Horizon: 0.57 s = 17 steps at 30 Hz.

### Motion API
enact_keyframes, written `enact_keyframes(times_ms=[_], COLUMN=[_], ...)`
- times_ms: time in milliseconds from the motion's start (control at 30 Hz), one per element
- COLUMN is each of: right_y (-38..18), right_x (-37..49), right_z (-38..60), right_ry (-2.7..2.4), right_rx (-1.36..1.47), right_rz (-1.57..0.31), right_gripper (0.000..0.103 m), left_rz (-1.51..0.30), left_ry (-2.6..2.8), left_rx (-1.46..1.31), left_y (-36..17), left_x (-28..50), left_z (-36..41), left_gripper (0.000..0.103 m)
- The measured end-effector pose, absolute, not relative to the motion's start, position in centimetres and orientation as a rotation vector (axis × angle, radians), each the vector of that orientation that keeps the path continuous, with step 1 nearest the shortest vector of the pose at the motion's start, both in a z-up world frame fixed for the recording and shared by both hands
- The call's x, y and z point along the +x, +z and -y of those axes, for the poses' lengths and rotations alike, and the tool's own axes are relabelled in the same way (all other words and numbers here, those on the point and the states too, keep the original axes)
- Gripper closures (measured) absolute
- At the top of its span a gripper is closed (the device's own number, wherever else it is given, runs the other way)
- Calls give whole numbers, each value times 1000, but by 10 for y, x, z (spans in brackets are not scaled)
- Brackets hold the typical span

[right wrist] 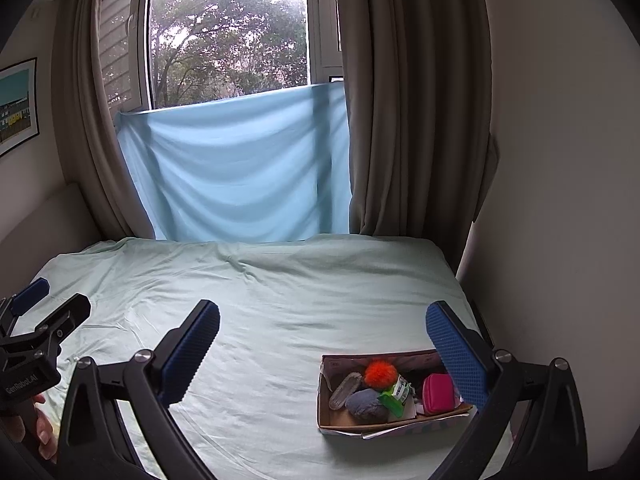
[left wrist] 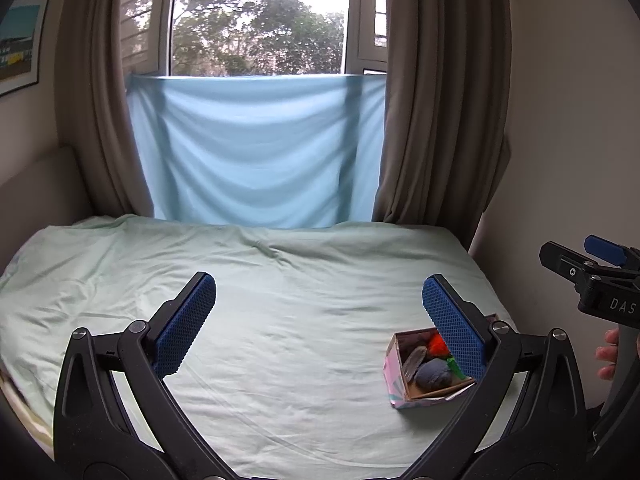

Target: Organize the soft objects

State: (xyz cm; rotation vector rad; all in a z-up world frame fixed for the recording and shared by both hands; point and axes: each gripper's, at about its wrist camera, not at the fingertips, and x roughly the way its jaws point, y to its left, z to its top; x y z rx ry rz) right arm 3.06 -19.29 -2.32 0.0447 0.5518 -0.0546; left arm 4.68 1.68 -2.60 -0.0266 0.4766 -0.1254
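Note:
A small cardboard box (right wrist: 332, 420) sits on the bed near its right front. It holds an orange fluffy ball (right wrist: 380, 374), a grey-blue soft lump (right wrist: 366, 402), a pink pouch (right wrist: 438, 394), a green packet (right wrist: 398, 394) and a grey slipper-like piece (right wrist: 344, 390). The box also shows in the left wrist view (left wrist: 394, 364). My left gripper (left wrist: 318, 322) is open and empty above the bed, left of the box. My right gripper (right wrist: 322, 346) is open and empty, with its right finger (right wrist: 460, 360) over the box's right end.
The bed (right wrist: 260, 300) has a pale green sheet. A light blue cloth (right wrist: 240, 168) hangs over the window at the back, between brown curtains (right wrist: 408, 120). A white wall (right wrist: 560, 200) stands on the right. A framed picture (right wrist: 16, 104) hangs on the left wall.

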Motion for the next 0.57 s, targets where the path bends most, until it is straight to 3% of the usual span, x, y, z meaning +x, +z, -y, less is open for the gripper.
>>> enact_keyframes(times_ms=[567], right_y=[-38], right_x=[67], right_z=[197], right_ry=[-71], right_rx=[49], right_rz=[-623], right_gripper=[0], left_rz=[-465], left_ry=[-93], left_rx=[-8], left_y=[-40], left_x=[73], left_z=[-17], left_gripper=[0])
